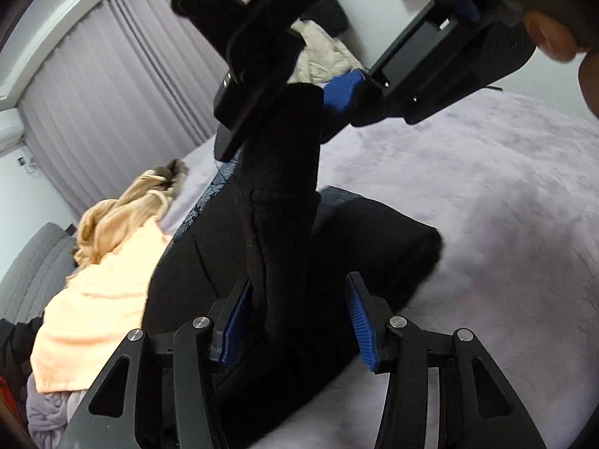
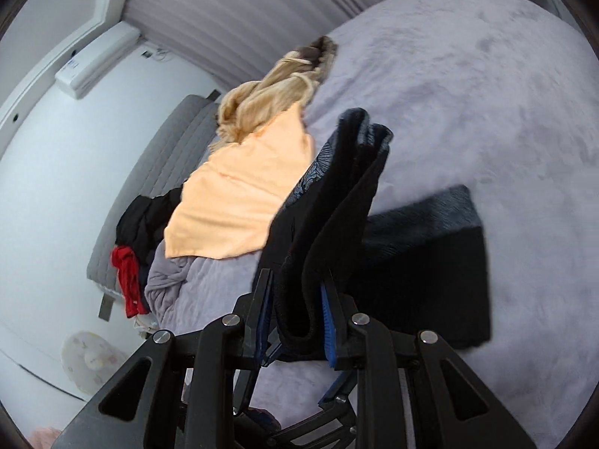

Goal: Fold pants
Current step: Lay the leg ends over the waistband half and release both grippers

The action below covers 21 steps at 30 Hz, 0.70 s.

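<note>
Black pants (image 2: 337, 202) hang clamped in my right gripper (image 2: 295, 321) and my left gripper (image 1: 295, 321). I'm mid-fold over the lilac blanket (image 2: 486, 75); next, lay them flat.

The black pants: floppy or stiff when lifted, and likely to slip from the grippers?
Probably floppy: the pants bend sharply between the right gripper and the bed. Likely thick and soft, bunching in rounded folds. Slipping seems unlikely; the fabric looks napped, not slick.

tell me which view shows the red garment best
The right wrist view: the red garment hangs in plain sight at the bed's edge, below a black garment. The left wrist view catches only a sliver of red at its lower left edge.
</note>
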Each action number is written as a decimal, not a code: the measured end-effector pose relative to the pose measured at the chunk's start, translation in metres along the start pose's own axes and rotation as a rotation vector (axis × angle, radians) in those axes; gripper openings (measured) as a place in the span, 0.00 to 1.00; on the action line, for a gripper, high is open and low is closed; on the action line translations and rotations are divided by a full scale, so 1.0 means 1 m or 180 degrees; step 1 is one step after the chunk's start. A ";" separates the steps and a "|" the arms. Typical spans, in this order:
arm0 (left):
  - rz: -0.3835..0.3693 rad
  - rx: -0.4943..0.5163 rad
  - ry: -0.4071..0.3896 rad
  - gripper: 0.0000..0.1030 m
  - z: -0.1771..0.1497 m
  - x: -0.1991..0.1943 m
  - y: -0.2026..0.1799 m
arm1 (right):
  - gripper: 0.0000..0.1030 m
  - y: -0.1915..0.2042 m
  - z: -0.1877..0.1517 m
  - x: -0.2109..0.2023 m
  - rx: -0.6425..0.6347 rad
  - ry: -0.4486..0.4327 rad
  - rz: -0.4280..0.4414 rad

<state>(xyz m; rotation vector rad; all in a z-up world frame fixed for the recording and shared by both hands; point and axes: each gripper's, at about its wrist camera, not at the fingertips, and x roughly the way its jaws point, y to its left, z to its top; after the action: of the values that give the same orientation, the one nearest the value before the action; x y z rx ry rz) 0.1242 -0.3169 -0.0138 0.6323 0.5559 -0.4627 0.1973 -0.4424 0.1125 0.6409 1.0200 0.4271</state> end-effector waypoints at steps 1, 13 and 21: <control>-0.0061 0.0069 0.0084 0.49 -0.003 0.008 -0.013 | 0.25 -0.020 -0.006 0.002 0.0107 0.0017 -0.0082; -0.0611 -0.0828 0.0094 0.89 -0.005 -0.032 0.104 | 0.29 -0.096 -0.034 -0.021 0.0622 -0.0346 -0.0035; -0.0251 -0.1580 0.0881 0.93 -0.057 0.055 0.182 | 0.33 -0.030 -0.035 -0.012 -0.0077 -0.0251 -0.0348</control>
<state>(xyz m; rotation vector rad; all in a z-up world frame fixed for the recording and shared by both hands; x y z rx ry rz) 0.2481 -0.1622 -0.0094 0.1973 0.9251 -0.2939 0.1614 -0.4621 0.0871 0.5731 0.9686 0.3156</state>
